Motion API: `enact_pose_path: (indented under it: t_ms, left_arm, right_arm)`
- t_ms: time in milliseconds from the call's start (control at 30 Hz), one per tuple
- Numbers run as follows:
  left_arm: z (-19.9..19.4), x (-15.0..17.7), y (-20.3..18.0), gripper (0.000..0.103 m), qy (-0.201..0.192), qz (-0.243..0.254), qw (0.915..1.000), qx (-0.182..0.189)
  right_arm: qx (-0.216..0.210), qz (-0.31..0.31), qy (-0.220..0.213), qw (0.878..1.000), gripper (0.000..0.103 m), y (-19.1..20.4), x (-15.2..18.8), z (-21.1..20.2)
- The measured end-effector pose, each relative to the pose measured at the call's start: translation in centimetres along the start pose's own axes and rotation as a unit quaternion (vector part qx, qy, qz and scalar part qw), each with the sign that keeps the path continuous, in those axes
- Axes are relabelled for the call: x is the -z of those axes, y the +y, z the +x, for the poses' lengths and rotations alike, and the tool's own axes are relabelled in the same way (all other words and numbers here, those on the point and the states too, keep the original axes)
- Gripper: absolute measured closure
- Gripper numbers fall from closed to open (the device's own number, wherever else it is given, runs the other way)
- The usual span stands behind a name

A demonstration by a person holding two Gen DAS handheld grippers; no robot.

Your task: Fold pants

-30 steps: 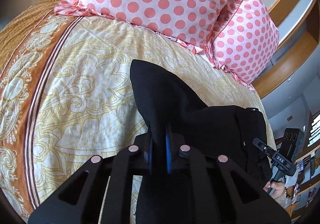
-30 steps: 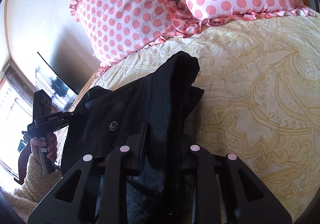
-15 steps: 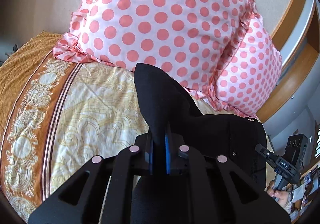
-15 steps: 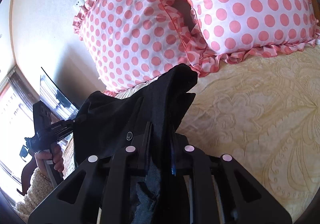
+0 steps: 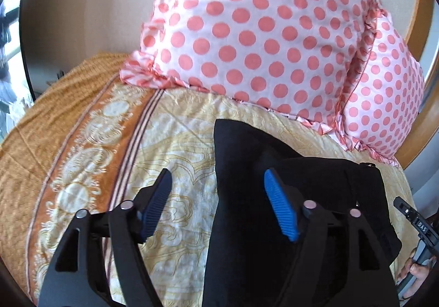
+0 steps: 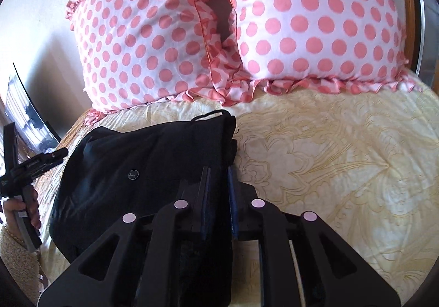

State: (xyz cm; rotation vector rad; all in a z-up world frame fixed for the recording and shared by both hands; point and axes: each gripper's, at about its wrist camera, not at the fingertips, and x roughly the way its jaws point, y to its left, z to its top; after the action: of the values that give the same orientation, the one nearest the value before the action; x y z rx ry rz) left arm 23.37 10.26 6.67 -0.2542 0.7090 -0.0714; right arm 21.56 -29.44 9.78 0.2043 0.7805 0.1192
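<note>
The black pants (image 5: 288, 197) lie folded on the yellow patterned bedspread (image 5: 175, 142), their corner pointing toward the pillows. My left gripper (image 5: 216, 180) is open, its blue-padded fingers (image 5: 279, 211) spread on either side of the pants' left edge, holding nothing. In the right wrist view my right gripper (image 6: 218, 178) is shut on the right edge of the pants (image 6: 142, 169), which show a small round button (image 6: 133, 174). Each gripper shows in the other's view: the left one (image 6: 30, 167) and the right one (image 5: 417, 227).
Two pink polka-dot pillows (image 5: 260, 40) (image 6: 315, 21) stand at the head of the bed. An orange border (image 5: 55, 147) runs along the bedspread's left side. A wooden frame (image 5: 422, 114) is at the far right. The bedspread (image 6: 343, 158) stretches right of the pants.
My left gripper has opened and let go of the pants. Both grippers have come down and the pants now rest on the bed. The right gripper stays shut on them.
</note>
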Motion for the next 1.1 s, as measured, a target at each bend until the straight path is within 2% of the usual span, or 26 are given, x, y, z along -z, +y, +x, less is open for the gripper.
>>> enact_pose_path:
  t_ms: [67,133,233,300,367,433,500,533,600,733,800,833,867,933,1100]
  left_arm:
    - [-2.6,1.3,-1.1,0.016,-0.008,0.020,0.9995,0.024]
    - [-4.6,3.2,-2.6,0.012,-0.001,0.040,0.9976,0.056]
    - [-6.4,6.9,-5.2,0.010,0.010,0.074,0.9933,0.089]
    - [-6.5,9.0,-6.7,0.010,0.014,0.104,0.9909,0.084]
    - [-5.9,10.8,-7.9,0.010,0.019,0.134,0.9890,0.060]
    - [-4.4,11.9,-8.2,0.010,0.042,0.154,0.9867,0.031]
    - [-2.6,12.5,-7.6,0.008,0.075,0.143,0.9865,0.028]
    - [-2.6,12.6,-7.3,0.006,0.065,0.138,0.9876,0.034]
    - [-2.4,12.5,-7.3,0.002,0.071,0.132,0.9881,0.035]
    - [-2.5,12.7,-7.7,0.002,0.063,0.139,0.9880,0.023]
    - [-4.0,13.3,-7.5,0.002,0.043,0.135,0.9897,0.024]
    - [-5.0,13.7,-7.3,0.002,0.029,0.135,0.9902,0.022]
    - [-5.7,14.1,-7.3,0.002,0.016,0.138,0.9902,0.014]
    - [-7.2,15.3,-7.2,0.002,-0.010,0.147,0.9891,-0.011]
    - [-10.0,18.1,-6.7,0.002,-0.047,0.160,0.9849,-0.045]
  right_arm:
    - [-0.024,-0.014,-0.008,1.000,0.090,1.3,0.8,-1.6]
    - [-0.041,-0.033,-0.006,0.999,0.090,2.9,2.2,-2.6]
    - [-0.043,-0.064,0.005,0.997,0.090,5.3,4.1,-2.9]
    - [-0.028,-0.082,0.011,0.996,0.090,6.4,5.2,-2.7]
    - [-0.013,-0.092,0.027,0.995,0.089,6.9,6.0,-1.8]
    - [-0.005,-0.080,0.071,0.994,0.083,6.6,7.1,-0.1]
    - [-0.012,-0.051,0.068,0.996,0.083,5.9,7.6,0.2]
    - [-0.014,-0.039,0.070,0.997,0.083,5.7,7.6,0.2]
    - [-0.011,-0.032,0.073,0.997,0.083,5.7,7.4,0.2]
    - [0.001,-0.052,0.062,0.997,0.082,6.3,7.6,-0.2]
    - [-0.017,-0.030,0.036,0.999,0.066,5.8,7.9,-1.5]
    - [-0.021,-0.019,0.014,1.000,0.040,5.7,8.1,-2.4]
    - [-0.011,-0.023,-0.009,1.000,0.021,6.0,8.4,-3.3]
    - [0.018,-0.055,-0.049,0.997,0.018,7.2,9.4,-5.0]
    - [0.030,-0.075,-0.063,0.995,0.018,9.0,12.0,-6.2]
